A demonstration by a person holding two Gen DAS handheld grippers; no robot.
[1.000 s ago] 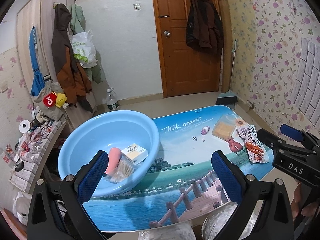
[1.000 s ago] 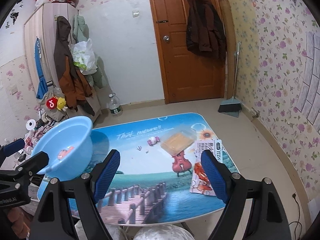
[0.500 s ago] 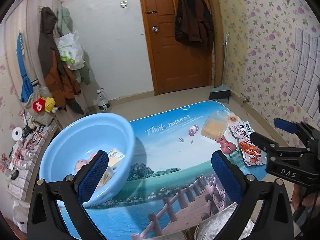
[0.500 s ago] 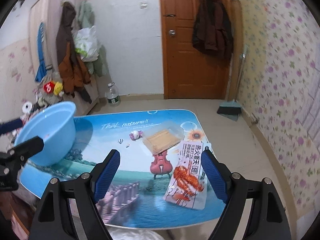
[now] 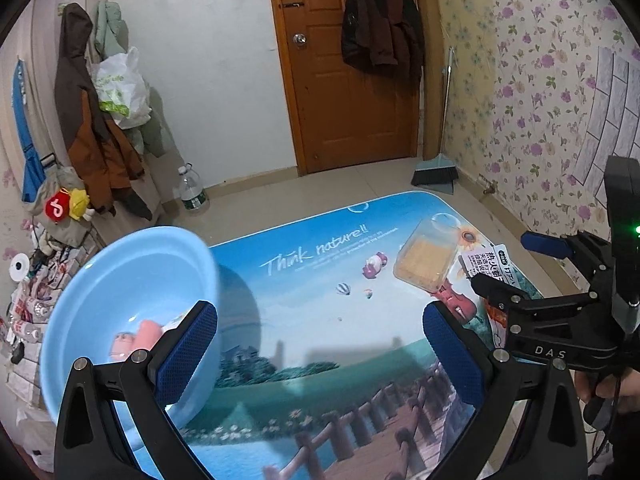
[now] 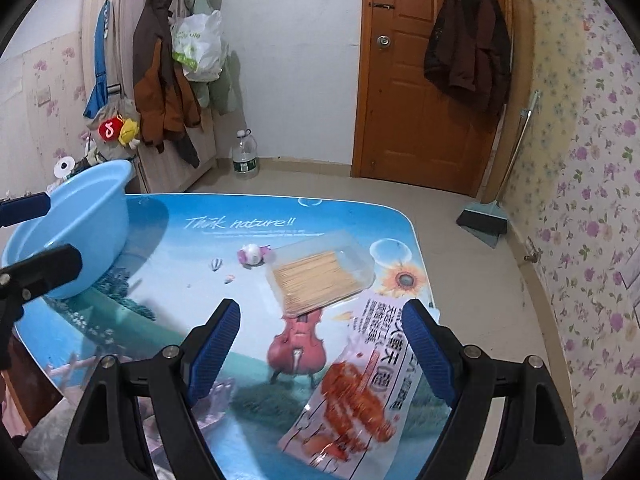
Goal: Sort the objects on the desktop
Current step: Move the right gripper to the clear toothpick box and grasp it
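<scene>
A light blue basin [image 5: 120, 300] stands at the left end of the picture-printed table [image 5: 320, 280], with a pink item [image 5: 132, 338] and other small things in it. My left gripper [image 5: 320, 360] hangs open over the table's near middle, its left pad in front of the basin's rim. A clear box of toothpicks [image 6: 320, 276] lies right of centre. Nearer lies a white and red snack packet [image 6: 360, 392]. My right gripper [image 6: 320, 348] is open above the table [image 6: 180, 280], with the packet under its right finger. The basin [image 6: 80, 232] shows at the left.
A brown door with a dark coat is at the back. A broom and dustpan [image 6: 484, 220] lean by the right wall. A water bottle [image 6: 245, 158] stands on the floor. Coats and bags hang on the left wardrobe. A hand [image 5: 600, 384] grips the right tool.
Both grippers have come down and forward toward the table. The basin has slid to the left in the left view. The toothpick box and packet are now closer under the right gripper.
</scene>
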